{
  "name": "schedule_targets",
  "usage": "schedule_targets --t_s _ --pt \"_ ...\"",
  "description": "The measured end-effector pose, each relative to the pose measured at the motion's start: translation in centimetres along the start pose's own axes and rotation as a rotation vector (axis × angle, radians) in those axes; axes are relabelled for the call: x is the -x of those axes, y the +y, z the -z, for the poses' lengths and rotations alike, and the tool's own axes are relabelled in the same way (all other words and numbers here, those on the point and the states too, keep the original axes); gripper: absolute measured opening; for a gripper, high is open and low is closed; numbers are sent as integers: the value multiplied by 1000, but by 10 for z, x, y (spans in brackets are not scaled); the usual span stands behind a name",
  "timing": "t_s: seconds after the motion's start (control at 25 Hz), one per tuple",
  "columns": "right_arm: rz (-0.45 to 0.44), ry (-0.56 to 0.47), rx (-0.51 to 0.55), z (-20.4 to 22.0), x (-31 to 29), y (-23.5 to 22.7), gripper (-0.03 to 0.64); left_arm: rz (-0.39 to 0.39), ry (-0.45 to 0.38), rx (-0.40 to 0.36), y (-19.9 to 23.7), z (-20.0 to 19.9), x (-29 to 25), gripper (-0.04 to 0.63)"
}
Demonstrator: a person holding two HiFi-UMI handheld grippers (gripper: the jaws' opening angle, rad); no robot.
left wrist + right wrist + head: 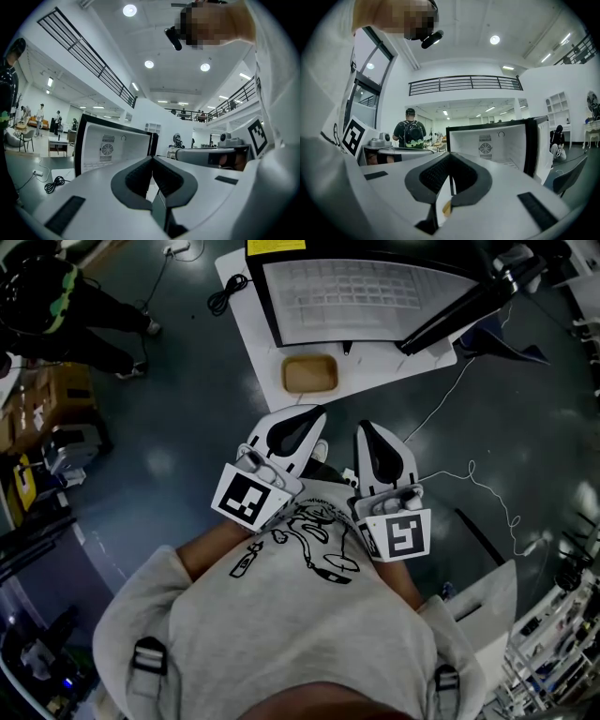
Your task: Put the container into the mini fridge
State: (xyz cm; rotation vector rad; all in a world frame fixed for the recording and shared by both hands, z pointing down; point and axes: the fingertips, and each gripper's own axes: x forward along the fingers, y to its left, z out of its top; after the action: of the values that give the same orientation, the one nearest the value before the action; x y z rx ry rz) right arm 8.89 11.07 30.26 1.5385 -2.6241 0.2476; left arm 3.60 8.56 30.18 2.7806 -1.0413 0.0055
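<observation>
A shallow tan container [310, 374] lies on a white mat [251, 329] in front of the open mini fridge [356, 292], whose white inside faces me. Both grippers are held side by side at my chest, pointing towards the fridge. My left gripper [311, 414] is shut and empty, a short way short of the container. My right gripper [364, 427] is shut and empty too. The left gripper view shows the left gripper's [152, 159] closed jaws before the fridge [115, 145]. The right gripper view shows the right gripper's [450, 157] closed jaws, the fridge [497, 143] and a tan sliver [446, 207] under them.
The fridge door [459, 304] stands swung open to the right. A black cable [225, 292] and a thin white cable [469, 474] lie on the dark floor. A person with a backpack [52, 301] stands at the far left, near boxes and equipment [52, 427].
</observation>
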Motion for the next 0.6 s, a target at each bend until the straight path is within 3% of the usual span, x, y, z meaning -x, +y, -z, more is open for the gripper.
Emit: schedule_targets --t_s 0.6 --pt "-18 47 6 12 -37 -24 28 -63 55 38 38 19 -17 15"
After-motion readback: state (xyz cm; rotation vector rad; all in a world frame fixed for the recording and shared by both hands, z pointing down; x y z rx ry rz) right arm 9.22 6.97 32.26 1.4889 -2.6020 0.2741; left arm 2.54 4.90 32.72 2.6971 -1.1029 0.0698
